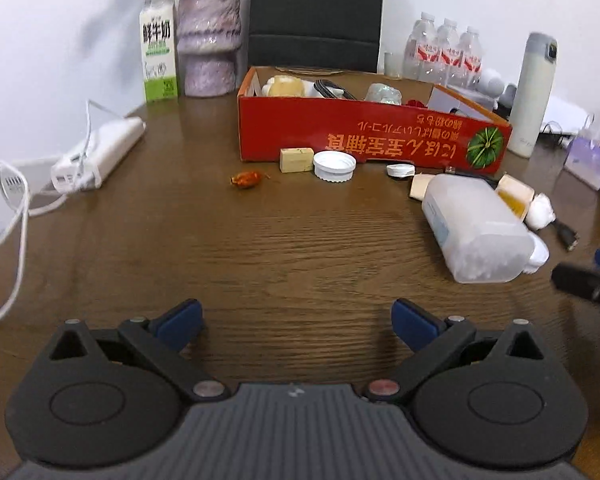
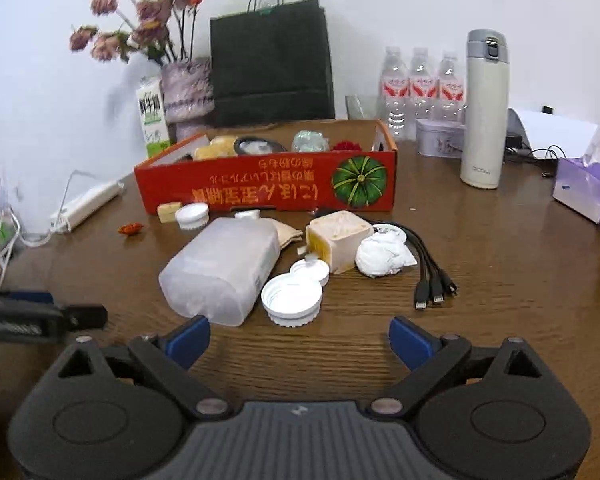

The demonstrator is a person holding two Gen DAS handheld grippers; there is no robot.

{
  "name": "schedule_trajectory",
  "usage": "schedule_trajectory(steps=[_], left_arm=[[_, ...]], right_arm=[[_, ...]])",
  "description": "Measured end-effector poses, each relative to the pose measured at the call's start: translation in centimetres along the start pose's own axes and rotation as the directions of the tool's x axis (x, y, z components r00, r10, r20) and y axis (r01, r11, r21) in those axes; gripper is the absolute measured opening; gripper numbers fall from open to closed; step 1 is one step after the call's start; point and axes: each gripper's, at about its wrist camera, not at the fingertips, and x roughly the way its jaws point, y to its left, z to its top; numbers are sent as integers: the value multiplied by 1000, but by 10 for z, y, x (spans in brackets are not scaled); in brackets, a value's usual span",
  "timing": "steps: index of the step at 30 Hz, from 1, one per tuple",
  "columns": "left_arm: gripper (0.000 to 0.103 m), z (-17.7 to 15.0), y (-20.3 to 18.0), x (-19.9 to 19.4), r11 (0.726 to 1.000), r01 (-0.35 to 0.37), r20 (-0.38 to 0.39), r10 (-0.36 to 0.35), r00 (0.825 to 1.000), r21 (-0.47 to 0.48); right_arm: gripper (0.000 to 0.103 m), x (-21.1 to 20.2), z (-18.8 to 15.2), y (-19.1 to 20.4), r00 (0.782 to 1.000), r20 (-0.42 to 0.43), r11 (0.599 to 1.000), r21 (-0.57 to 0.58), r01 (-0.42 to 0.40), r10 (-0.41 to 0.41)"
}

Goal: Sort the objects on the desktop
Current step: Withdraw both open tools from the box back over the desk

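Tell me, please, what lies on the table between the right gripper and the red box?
In the right wrist view, a frosted plastic bottle on its side, white lids and a beige cup lie between the open right gripper and the red box.

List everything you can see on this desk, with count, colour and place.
cardboard box: one, red, centre back, holding items
plastic bottle: one, clear, lying in front of box
caps: several, white, loose near the bottle
cable: one, black, right of bottle
tissue wad: one, white, beside cable
thermos: one, white, right back
water bottles: three, clear, behind box
milk carton: one, white-green, left back
vase: one, purple, beside carton
left gripper: fingers blue, open, empty
right gripper: fingers blue, open, empty
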Motion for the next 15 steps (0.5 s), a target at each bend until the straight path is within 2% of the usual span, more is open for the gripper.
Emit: schedule_trajectory(steps=[5, 15], left_arm=[[103, -3, -10, 1, 998, -31, 9, 31, 999, 50], [103, -1, -7, 2, 1000, -21, -2, 21, 1000, 22]], right_arm=[[96, 5, -2, -4, 1000, -6, 1000, 26, 5, -5], [96, 6, -2, -8, 1000, -11, 998, 57, 6, -5]])
